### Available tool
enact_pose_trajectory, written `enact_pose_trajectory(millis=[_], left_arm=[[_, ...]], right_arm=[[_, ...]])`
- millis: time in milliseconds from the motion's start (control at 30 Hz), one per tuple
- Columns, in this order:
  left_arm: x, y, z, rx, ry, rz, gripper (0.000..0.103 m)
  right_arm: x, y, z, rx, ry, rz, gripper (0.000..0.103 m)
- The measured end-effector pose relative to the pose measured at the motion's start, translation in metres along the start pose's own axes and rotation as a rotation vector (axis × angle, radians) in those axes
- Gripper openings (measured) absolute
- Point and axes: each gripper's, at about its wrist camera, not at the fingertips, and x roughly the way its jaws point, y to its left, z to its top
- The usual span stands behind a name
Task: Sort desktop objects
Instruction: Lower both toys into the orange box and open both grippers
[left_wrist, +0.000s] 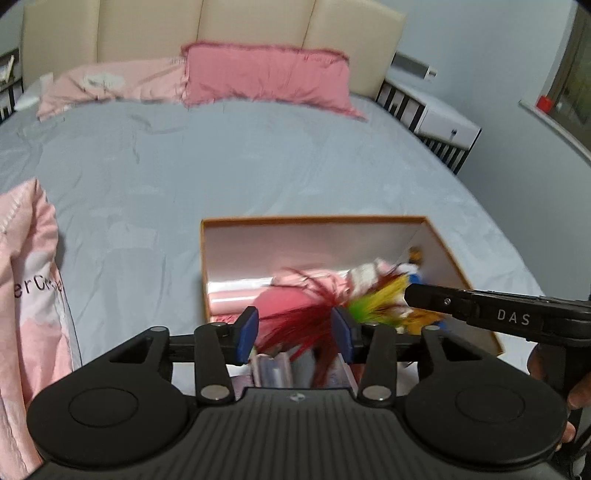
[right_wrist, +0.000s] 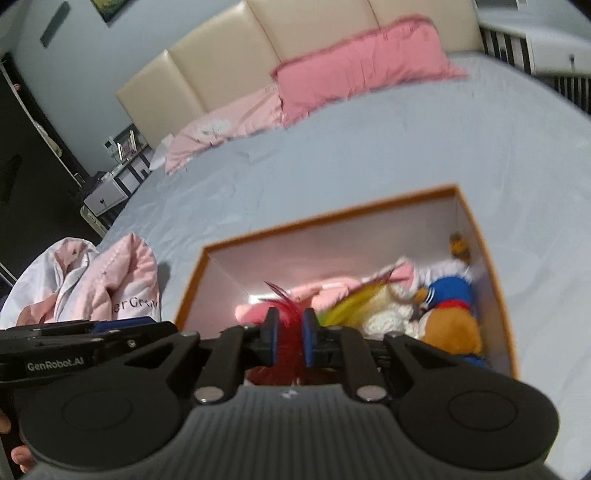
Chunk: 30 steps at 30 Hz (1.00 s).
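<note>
A pink quilt (left_wrist: 29, 280) lies at the bed's (left_wrist: 258, 155) left edge. The left claw (left_wrist: 293, 334) stands open over an orange-rimmed box (left_wrist: 314, 220) on the bed — red feathers (left_wrist: 295, 321) pass between its pads, loose. The right claw (right_wrist: 289, 338) is parted a little, red feathers in the gap; no firm grip shows. Plush toys (right_wrist: 447, 314) fill the box's right side — feathers fan over them.
</note>
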Motion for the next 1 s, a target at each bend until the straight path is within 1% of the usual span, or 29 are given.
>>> enact_pose_trajectory(millis=[67,100,133,200,267,300,400,533,633,733,900,1000], left_arm=[[-0.012,-0.011,-0.003,0.015,-0.041,0.013,0.067],[-0.017,-0.016,-0.005,0.023,-0.063,0.022,0.07],[-0.022,-0.022,-0.007,0.031,-0.087,0.032,0.073],[-0.029,-0.03,-0.011,0.038,-0.122,0.053,0.078],[-0.033,-0.038,-0.015,0.028,-0.138,0.072,0.083],[-0.035,-0.041,-0.016,0.019,-0.141,0.077,0.083],[-0.038,-0.051,-0.022,-0.005,-0.149,0.088,0.084],[-0.04,-0.058,-0.03,-0.008,-0.162,0.088,0.086],[-0.037,-0.063,-0.035,0.013,-0.153,0.123,0.086],[-0.03,-0.066,-0.04,0.037,-0.128,0.142,0.086],[-0.014,-0.061,-0.048,0.013,-0.069,0.135,0.086],[-0.002,-0.057,-0.052,0.01,-0.033,0.151,0.086]], right_arm=[[-0.019,0.009,-0.002,-0.033,-0.043,-0.027,0.026],[-0.029,0.015,-0.004,-0.055,-0.071,-0.048,0.032],[-0.037,0.019,-0.006,-0.072,-0.094,-0.064,0.035],[-0.054,0.027,-0.01,-0.111,-0.14,-0.1,0.035],[-0.069,0.034,-0.016,-0.136,-0.177,-0.129,0.036],[-0.075,0.035,-0.018,-0.14,-0.187,-0.137,0.036],[-0.088,0.037,-0.025,-0.146,-0.214,-0.149,0.043],[-0.095,0.039,-0.036,-0.181,-0.241,-0.182,0.044],[-0.095,0.037,-0.044,-0.189,-0.235,-0.198,0.044],[-0.091,0.033,-0.05,-0.191,-0.219,-0.205,0.044],[-0.076,0.026,-0.058,-0.199,-0.18,-0.227,0.044],[-0.065,0.022,-0.062,-0.203,-0.156,-0.236,0.044]])
